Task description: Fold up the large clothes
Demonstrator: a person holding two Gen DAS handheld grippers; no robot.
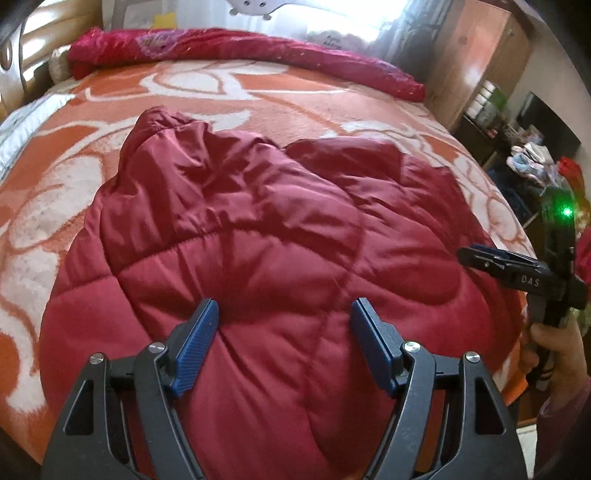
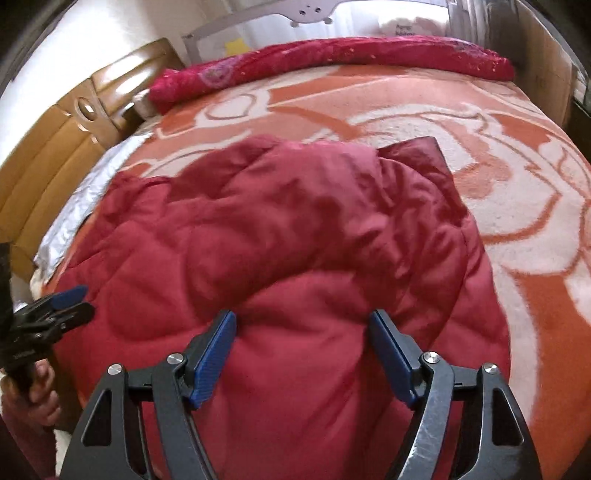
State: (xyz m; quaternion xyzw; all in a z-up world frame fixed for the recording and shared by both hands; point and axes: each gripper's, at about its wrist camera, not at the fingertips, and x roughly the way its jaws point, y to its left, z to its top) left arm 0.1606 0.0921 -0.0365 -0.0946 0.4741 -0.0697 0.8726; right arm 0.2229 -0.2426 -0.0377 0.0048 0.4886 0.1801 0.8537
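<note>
Closest in, the left gripper [image 1: 284,314] stands with its blue ribbed pads spread wide above the dark red quilted puffer jacket [image 1: 258,229], nothing between them. The right gripper [image 2: 303,325] hangs the same way over the jacket's other side, jaws apart and empty; whether either set of pads brushes the fabric I cannot say from here. Each tool shows at the edge of the other's view, carried by a hand [image 1: 554,343] on a black handle.

The jacket lies bunched and rumpled on the near part of the bed, its stitched squares puffed up, one flat corner [image 2: 424,155] sticking out at its far side. Under it spreads an orange and cream fleece blanket with a big looping pattern [image 1: 229,92], covering most of the mattress. A strip of silvery grey sheet [image 2: 92,184] shows along the blanket's edge on the headboard side.

Farther back, a long magenta rolled cover with a printed pattern [image 1: 240,48] runs across the bed's far edge. Beside the bed stands a glossy tan wooden headboard [image 2: 55,147]. Beyond the roll a white frame [image 2: 317,11] sits against a bright window. To the other side are a brown wooden wardrobe [image 1: 480,55] and dark shelves crowded with small clutter [image 1: 517,136].
</note>
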